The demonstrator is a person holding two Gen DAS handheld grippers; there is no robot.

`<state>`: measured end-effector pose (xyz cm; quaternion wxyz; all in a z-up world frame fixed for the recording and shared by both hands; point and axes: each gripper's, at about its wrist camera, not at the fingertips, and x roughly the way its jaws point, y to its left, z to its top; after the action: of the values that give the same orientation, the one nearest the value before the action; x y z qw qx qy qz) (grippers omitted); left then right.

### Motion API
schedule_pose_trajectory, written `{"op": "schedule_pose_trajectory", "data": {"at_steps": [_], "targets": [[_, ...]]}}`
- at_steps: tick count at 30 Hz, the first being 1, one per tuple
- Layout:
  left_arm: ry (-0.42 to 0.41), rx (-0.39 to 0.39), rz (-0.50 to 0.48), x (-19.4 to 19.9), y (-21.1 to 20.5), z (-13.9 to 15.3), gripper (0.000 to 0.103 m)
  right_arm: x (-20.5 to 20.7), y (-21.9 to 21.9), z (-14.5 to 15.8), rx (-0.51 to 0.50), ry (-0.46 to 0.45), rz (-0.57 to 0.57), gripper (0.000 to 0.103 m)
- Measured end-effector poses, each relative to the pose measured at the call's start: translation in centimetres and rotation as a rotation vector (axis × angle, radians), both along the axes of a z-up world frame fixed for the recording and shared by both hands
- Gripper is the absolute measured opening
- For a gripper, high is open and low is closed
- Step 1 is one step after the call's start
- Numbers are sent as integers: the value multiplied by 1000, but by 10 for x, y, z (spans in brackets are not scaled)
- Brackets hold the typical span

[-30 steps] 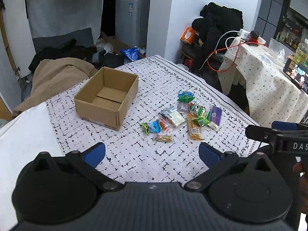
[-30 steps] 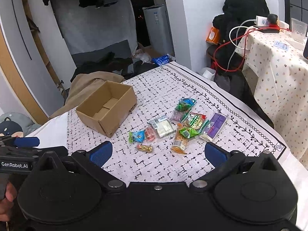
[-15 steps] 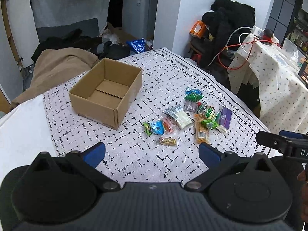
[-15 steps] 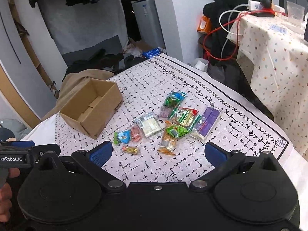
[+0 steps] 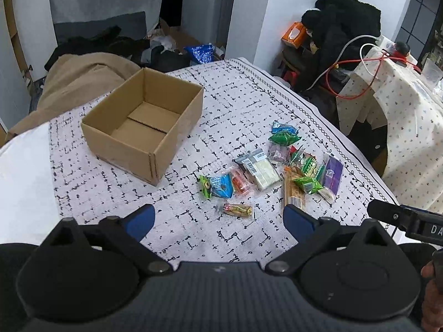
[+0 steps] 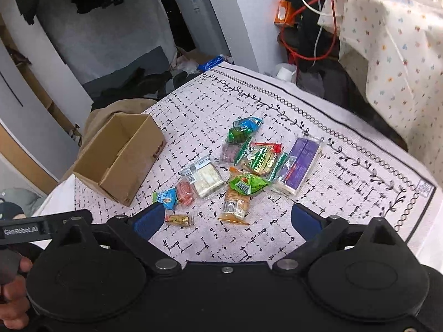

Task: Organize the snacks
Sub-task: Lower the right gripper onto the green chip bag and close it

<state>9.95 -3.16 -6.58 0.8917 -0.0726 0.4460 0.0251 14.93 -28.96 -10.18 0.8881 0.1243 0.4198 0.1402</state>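
A patterned cloth (image 5: 249,105) covers the table. On it an open cardboard box (image 5: 144,127) stands left of the scattered snacks (image 6: 243,166), apart from them. The left gripper (image 5: 218,218) and right gripper (image 6: 225,220) hover above, fingers wide apart but closing, nothing between them.

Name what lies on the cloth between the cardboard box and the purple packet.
Left wrist view: between cardboard box and purple packet lies the clear white-bar packet.
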Motion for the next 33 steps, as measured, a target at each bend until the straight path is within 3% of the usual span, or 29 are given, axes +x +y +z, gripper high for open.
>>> {"op": "schedule_pose_trajectory", "data": {"at_steps": [18, 33], "targets": [[145, 1, 63, 56, -18, -49, 83, 39, -15, -45, 108, 72, -30, 90], [284, -45, 157, 94, -28, -102, 69, 78, -9, -82, 172, 117, -28, 83]]}}
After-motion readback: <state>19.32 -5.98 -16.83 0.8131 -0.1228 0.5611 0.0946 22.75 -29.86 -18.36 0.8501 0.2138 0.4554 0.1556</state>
